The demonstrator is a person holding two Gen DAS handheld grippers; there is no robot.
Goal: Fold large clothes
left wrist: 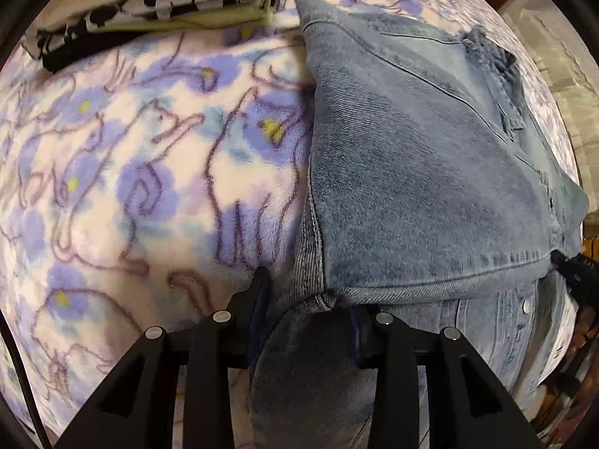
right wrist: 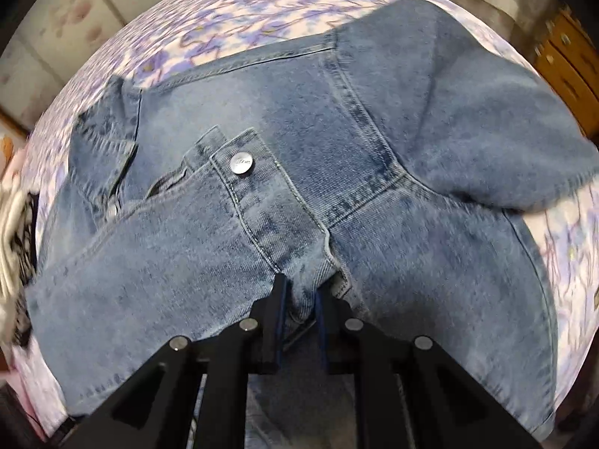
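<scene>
Left gripper pinches the jacket corner; right gripper, nearly closed, pinches a cuff; folded clothes far left on blanket

Left gripper angled steeply down, jaws partly closed, pinching fabric; right gripper likewise, jaws narrower.

Both feeds were evenly lit and soft, no glare or hard shadows. I saw heavy fisheye bending and black corners. Motion smear ran along the right view's edges; the left view's blanket was slightly soft.
</scene>
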